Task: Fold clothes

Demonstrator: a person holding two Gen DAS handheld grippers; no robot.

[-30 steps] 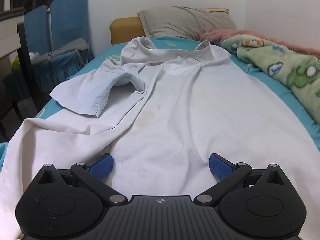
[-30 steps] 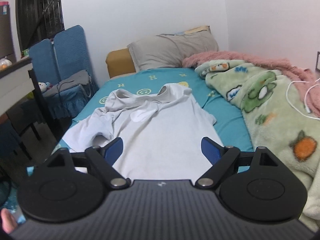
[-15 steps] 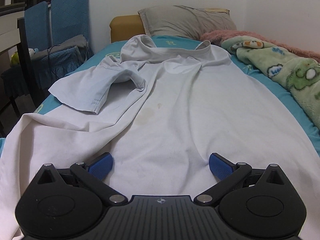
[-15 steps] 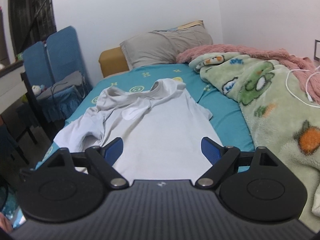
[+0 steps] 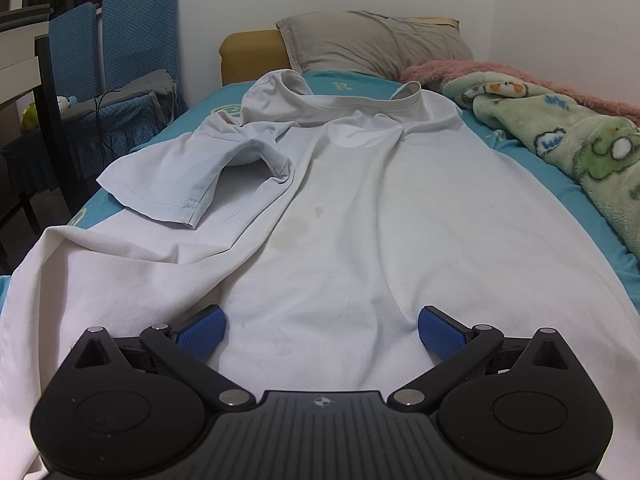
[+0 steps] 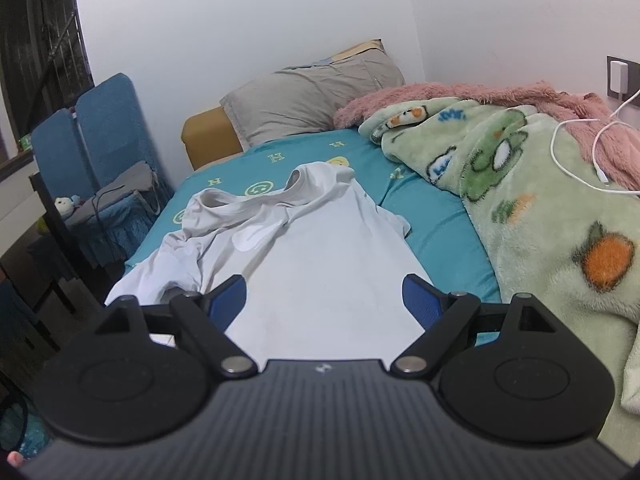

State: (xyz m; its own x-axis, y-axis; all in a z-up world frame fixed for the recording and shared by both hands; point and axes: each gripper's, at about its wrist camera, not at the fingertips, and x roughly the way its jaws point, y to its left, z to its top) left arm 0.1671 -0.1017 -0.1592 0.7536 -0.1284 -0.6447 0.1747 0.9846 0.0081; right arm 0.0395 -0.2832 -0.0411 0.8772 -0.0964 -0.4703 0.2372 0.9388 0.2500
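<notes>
A white T-shirt (image 5: 360, 216) lies lengthwise on the teal bed sheet (image 5: 344, 84), collar toward the pillow, its left sleeve (image 5: 168, 184) folded over the body. My left gripper (image 5: 319, 330) is open, low over the shirt's hem end, blue pads on either side of a fabric ridge without pinching it. In the right wrist view the same T-shirt (image 6: 320, 272) lies farther off. My right gripper (image 6: 325, 296) is open and held higher above the near end of the shirt, nothing between its fingers.
A grey pillow (image 5: 372, 46) and mustard headboard (image 5: 248, 54) stand at the far end. A green cartoon blanket (image 6: 540, 216) with a white cable (image 6: 576, 160) and a pink blanket (image 6: 460, 92) fill the right side. Blue chairs (image 6: 100, 132) stand left of the bed.
The left gripper has dipped lower and slightly closer to the shirt. The right gripper's view has swung to the right and tilted, showing more blanket. Both stay open.
</notes>
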